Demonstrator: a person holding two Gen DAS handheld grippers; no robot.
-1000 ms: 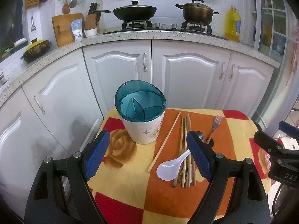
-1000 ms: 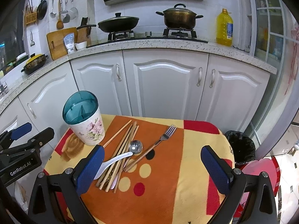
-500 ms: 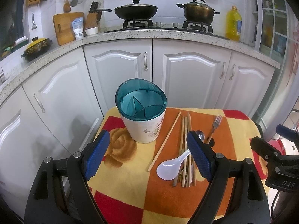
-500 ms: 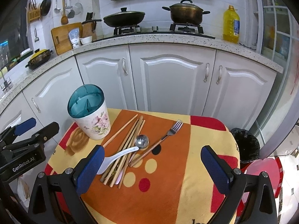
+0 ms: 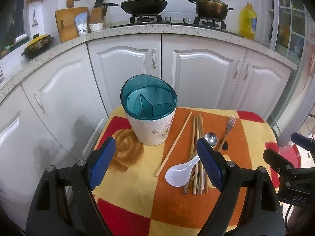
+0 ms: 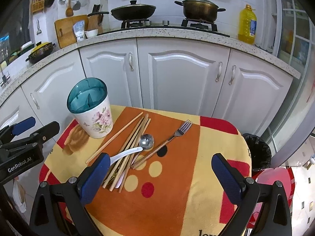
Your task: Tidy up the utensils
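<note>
Left gripper (image 5: 155,161): jaws spread wide, nothing held, hovering above the near edge of the table cloth (image 5: 133,196). Blue pads (image 5: 101,163) clear of all items.

Right gripper (image 6: 161,179): jaws spread wide, nothing held, hovering above the near right part of the cloth. Also visible at the right edge of the left wrist view, apart from the utensils.

Utensil pile, centre of cloth, loose and unsorted:
- White ceramic spoon (image 5: 180,172): bowl nearest, handle lying across the chopsticks.
- Wooden chopsticks (image 6: 131,147): bundled, overlapping, running near to far; one single chopstick (image 5: 174,144) lying apart on the holder side.
- Metal spoon (image 6: 146,140): bowl touching the chopstick bundle, just beside the fork handle.
- Fork (image 6: 175,134): on the right of the pile, tines pointing away toward the cabinets.

Utensil holder (image 5: 150,114): upright on the far left of the cloth, white floral body, teal insert with divided compartments, all compartments empty. Near the single chopstick, not touching.

Beyond the table: white cabinets (image 6: 181,78), speckled counter, wok (image 5: 143,5) and pot (image 5: 210,6) on the hob, yellow oil bottle (image 6: 247,24) at right.
</note>
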